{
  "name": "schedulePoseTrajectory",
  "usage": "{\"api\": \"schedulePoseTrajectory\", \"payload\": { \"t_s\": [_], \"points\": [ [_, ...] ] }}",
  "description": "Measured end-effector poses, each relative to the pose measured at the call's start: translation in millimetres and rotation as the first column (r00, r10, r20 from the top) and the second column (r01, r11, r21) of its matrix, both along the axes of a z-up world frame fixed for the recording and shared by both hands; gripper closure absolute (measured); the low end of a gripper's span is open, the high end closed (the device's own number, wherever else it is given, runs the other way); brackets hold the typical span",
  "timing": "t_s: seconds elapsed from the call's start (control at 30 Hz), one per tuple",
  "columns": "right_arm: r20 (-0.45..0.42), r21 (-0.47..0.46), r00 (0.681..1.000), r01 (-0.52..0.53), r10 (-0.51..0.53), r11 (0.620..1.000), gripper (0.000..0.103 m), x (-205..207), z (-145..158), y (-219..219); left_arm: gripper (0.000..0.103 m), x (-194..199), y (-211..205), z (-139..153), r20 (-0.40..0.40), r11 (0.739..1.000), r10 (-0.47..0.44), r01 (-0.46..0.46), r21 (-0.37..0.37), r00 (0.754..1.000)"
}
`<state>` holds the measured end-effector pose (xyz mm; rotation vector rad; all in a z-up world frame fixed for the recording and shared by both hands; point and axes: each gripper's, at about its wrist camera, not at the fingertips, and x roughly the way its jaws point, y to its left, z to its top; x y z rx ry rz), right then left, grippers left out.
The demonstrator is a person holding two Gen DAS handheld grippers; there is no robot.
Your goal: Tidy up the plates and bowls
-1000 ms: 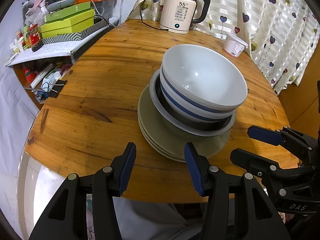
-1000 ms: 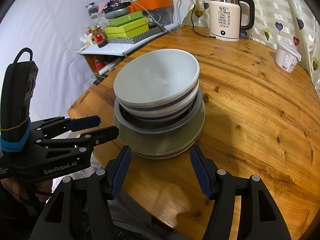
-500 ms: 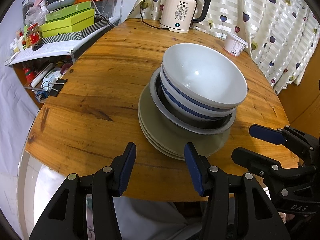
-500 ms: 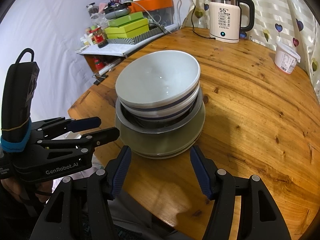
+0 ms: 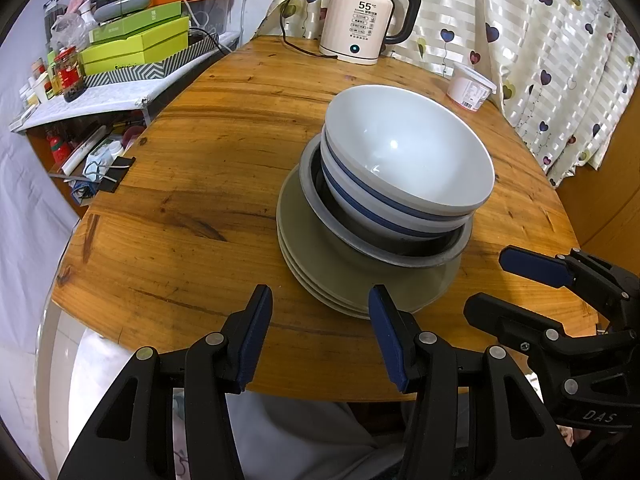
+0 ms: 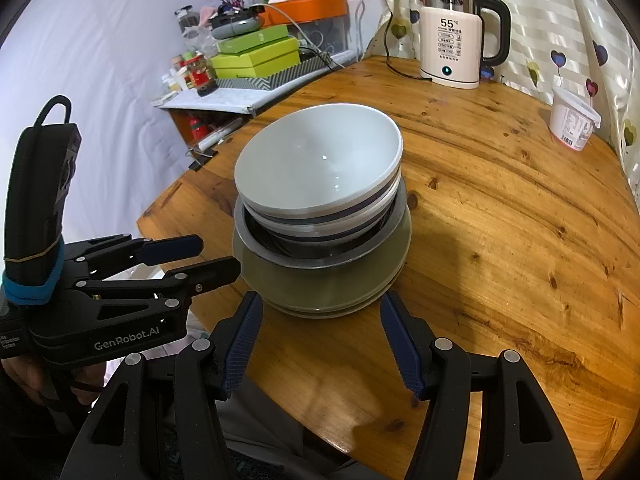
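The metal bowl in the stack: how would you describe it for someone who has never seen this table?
On the round wooden table, find the stack of dishes. The metal bowl sits on the green plates, under the white bowls; only it is dull grey with a flat rim.

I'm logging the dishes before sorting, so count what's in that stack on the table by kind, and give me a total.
White bowls: 2, nested, each with a blue band
Metal bowl: 1, under them
Green plates: 3 by the rim edges showing, at the bottom
Total: 6
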<state>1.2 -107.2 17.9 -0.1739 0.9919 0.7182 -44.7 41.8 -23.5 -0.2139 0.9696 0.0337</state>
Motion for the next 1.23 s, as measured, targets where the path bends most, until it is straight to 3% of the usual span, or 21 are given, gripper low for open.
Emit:
{"api": "schedulePoseTrajectory", "payload": {
  "t_s": [1.23],
  "points": [
    [-0.002, 0.0, 1.0, -0.003, 0.003, 1.0, 0.041, -0.8, -0.3, 3.7, 0.052, 0.1, -1.2, -0.9, -0.004, 1.0, 0.008, -0.008, -0.005, 1.0]
  ]
}}
